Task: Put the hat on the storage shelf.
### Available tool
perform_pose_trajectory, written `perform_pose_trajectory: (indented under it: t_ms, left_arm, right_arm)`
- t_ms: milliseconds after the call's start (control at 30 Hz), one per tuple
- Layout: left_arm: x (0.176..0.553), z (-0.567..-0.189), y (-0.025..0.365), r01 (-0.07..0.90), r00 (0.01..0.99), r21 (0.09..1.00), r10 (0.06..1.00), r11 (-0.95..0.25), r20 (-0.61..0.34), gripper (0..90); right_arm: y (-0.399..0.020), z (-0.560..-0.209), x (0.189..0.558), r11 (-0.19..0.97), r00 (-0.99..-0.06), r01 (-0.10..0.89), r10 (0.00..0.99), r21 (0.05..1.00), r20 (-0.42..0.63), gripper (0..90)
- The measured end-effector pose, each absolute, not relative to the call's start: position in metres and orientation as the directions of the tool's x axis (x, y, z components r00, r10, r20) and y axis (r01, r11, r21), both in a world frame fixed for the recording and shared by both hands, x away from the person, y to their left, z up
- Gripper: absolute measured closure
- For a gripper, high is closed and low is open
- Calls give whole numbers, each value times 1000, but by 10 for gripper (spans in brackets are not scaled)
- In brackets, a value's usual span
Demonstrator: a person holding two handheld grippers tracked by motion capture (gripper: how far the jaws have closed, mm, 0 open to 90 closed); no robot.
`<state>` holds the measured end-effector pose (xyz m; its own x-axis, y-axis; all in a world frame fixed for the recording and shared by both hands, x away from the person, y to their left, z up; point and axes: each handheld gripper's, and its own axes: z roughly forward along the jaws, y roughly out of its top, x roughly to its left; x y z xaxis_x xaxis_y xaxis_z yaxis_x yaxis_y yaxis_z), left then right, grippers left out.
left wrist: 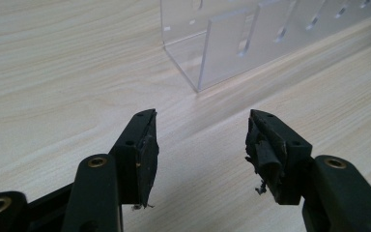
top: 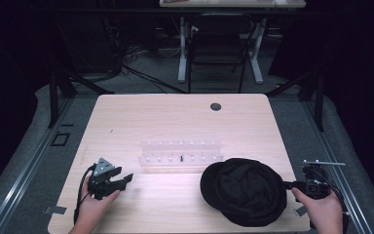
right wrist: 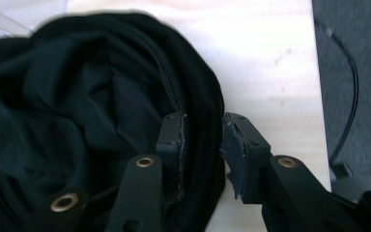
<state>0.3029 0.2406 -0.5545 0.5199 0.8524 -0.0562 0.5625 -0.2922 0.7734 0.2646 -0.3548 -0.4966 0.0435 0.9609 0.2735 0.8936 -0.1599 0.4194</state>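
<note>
A black fabric hat (top: 243, 190) lies crumpled on the wooden table (top: 175, 117) at the front right. My right gripper (top: 289, 185) reaches it from the right edge of the table. In the right gripper view its jaws stand partly apart around the hat's (right wrist: 77, 96) rolled rim, one over the fabric and one at its outer edge (right wrist: 204, 140). My left gripper (top: 121, 182) rests near the front left, open with nothing between its jaws (left wrist: 200, 140), pointing at the end of a clear acrylic rack (left wrist: 251, 43).
The clear rack (top: 180, 152) with its rows of slots stands across the table's middle, and a small dark piece sits in it. A round cable hole (top: 215, 106) is at the back. A chair (top: 219, 44) and another desk stand beyond. The table's right edge (right wrist: 319, 121) is close to the hat.
</note>
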Motion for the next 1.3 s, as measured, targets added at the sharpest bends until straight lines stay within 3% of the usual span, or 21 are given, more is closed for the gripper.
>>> perform_pose_trajectory:
  t_ms: [500,833,1300]
  left_arm:
    - [302,-555,239,563,526,770,849,-299,-55,450]
    - [302,-555,239,566,524,767,850,-300,-54,450]
    - [303,-556,237,566,527,766,848,-305,-52,450]
  right_arm:
    - [-359,-505,281,-125,61,962,966,245,252,757]
    - [-362,-517,289,-144,78,970,947,198,310,768]
    - [-361,-525,305,-109,69,987,952,120,297,756]
